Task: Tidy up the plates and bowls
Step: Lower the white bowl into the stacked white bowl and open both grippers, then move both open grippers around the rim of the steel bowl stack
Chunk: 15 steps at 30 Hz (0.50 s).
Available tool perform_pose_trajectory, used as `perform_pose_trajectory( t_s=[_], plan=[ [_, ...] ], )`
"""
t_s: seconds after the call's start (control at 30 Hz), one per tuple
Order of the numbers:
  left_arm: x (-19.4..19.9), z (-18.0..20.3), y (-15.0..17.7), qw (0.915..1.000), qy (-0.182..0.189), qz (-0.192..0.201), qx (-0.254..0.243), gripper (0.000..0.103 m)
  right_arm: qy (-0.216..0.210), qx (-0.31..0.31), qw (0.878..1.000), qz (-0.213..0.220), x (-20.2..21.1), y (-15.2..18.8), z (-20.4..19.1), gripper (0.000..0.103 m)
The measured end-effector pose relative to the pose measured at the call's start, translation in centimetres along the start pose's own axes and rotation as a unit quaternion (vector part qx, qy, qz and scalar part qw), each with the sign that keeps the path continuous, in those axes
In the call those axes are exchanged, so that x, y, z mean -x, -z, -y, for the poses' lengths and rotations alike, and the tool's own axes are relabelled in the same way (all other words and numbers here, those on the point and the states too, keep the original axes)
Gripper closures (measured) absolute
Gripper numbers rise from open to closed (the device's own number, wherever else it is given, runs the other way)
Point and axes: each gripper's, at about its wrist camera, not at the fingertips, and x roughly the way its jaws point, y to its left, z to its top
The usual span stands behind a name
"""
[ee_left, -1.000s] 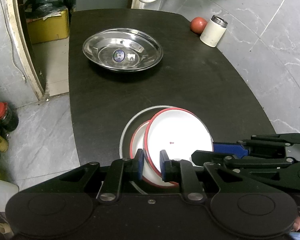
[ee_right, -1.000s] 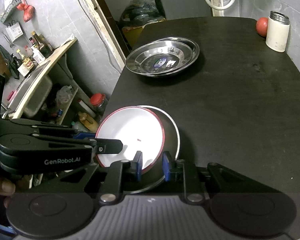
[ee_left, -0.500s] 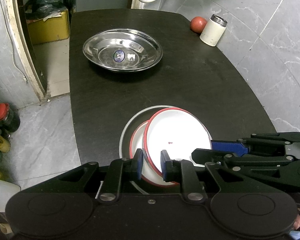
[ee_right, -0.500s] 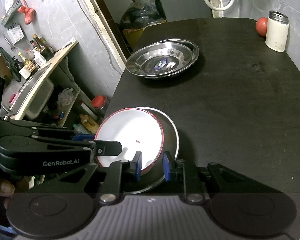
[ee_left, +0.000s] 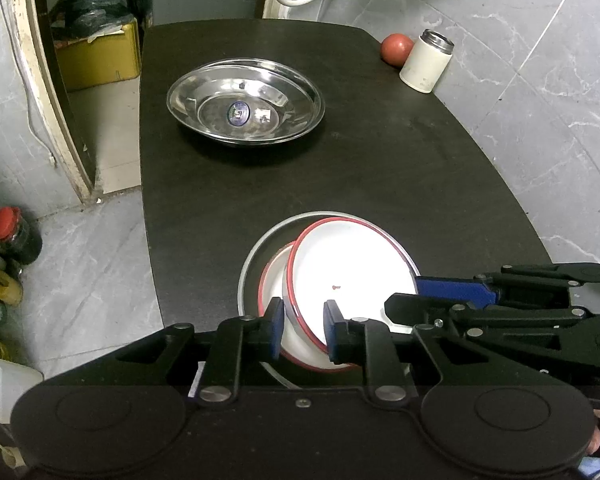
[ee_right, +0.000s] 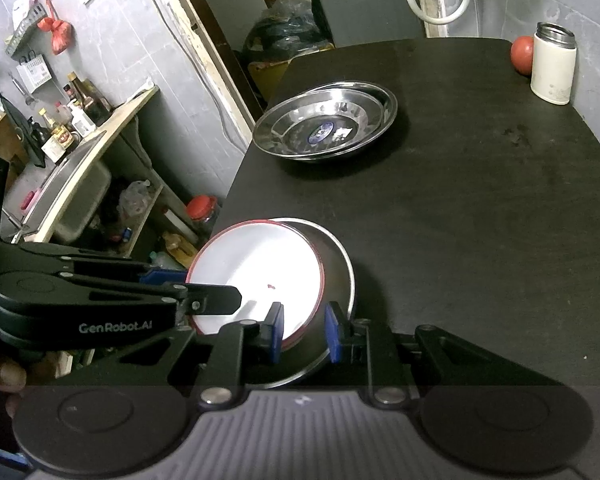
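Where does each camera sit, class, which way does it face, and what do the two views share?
Left wrist: on the left claw, facing forward over the black table; the right claw enters from the right.
Right wrist: on the right claw, facing forward; the left claw and a hand show at left.
Shared: red-rimmed white plate, steel bowl, white canister.

Black tool (ee_left: 302, 334), blue pads (ee_right: 276, 332), apparently "GenRobot.AI" lettering.
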Motion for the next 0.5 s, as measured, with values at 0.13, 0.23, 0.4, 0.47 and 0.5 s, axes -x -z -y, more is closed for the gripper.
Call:
perform_pose_trajectory(
  t_s=[0.13,0.23,0.4,0.47,0.5],
  plan=[
    [0.27,-0.03,0.01,1.0,0.003,0.002,0.002,0.077,-0.002,0.0,1.0,0.002,0.07,-0.02,0.2,0.078],
    [0.38,-0.02,0.0,1.0,0.005,0.005,0.004,0.074,-0.004,-0.001,1.0,0.003,0.09,-0.04,0.36,0.078],
    [0.79,0.21,-0.07,0.9999,-0.005,0.012,-0.005,0.055,-0.006,0.0,1.0,0.003,0.07,-0.09,0.39,0.078],
    [0.77,0.32,-0.07,0.9997,-0.018,0.011,-0.01,0.052,-0.009,0.0,1.0,0.004,0.14,-0.11,0.43,0.077],
    [0.78,0.24,-0.03,0.9997,-0.019,0.011,-0.009,0.052,-0.009,0.001,1.0,0.003,0.14,-0.11,0.41,0.077]
  ],
)
